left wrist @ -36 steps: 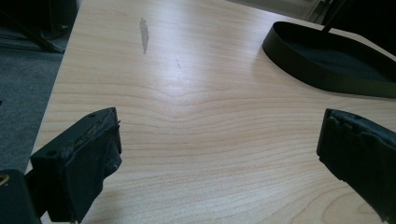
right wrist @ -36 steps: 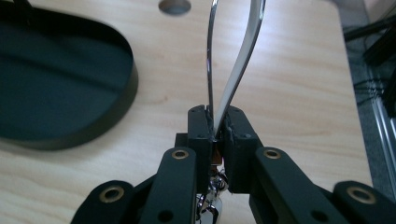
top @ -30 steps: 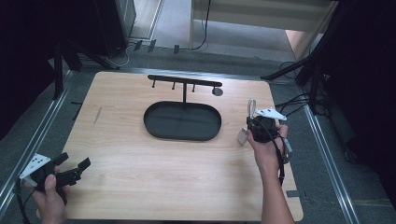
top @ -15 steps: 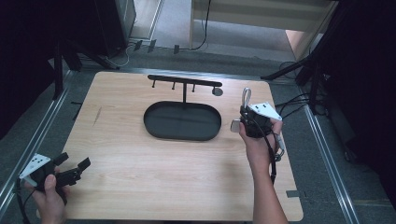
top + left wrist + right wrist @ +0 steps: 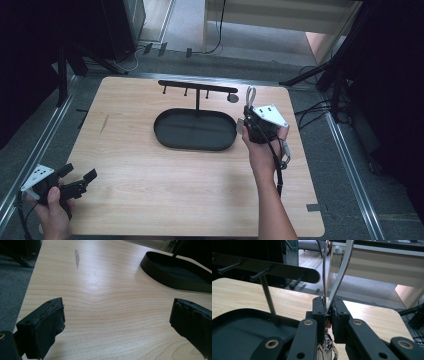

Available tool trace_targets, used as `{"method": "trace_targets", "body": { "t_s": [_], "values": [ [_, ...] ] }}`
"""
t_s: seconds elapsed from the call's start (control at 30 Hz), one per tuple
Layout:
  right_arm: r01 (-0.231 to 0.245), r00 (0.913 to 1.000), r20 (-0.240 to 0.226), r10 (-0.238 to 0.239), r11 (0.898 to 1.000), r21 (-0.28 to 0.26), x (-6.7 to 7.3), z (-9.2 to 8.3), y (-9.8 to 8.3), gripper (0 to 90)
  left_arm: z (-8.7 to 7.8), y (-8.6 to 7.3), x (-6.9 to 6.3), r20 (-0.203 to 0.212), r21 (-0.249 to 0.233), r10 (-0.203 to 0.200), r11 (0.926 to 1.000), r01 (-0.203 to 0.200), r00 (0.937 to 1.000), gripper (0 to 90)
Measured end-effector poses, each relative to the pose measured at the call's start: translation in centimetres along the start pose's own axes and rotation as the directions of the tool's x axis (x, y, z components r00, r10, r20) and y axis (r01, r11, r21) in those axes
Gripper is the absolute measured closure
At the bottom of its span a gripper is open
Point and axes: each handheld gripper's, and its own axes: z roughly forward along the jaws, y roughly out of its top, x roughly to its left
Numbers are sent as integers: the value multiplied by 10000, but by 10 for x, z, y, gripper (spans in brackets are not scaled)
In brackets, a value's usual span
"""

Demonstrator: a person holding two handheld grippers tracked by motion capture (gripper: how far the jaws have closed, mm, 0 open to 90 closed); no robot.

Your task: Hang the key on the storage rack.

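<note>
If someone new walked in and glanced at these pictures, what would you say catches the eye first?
Probably the right tool, shut on a silvery metal loop that sticks up from it, just right of the black oval tray. Behind the tray rises a black rack with pegs. The left tool waits open at the table's near left corner.

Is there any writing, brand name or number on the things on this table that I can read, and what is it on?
None can be read.
black oval tray: plain, no lettering.
black hook rack: plain.
metal loop clamped in the right gripper: bare metal.
left gripper, with its grey plate: no lettering visible.
wooden table: a grey smudge, no text.
</note>
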Motion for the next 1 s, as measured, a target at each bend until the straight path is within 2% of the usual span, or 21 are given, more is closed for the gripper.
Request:
{"method": "trace_targets", "body": {
  "t_s": [0.4,0.83,1.0],
  "values": [
    [158,9988,-460,-155,9998,76,30,15,-1,834,0,0,0,33,12,-26,10000,26,10000,1],
    [218,9986,-484,-191,9983,550,41,34,-11,834,0,0,1,80,7,-50,10000,50,10000,1],
    [194,9995,-261,-173,9967,792,42,42,-15,834,0,0,1,83,8,-76,10000,76,9999,1]
  ]
}}
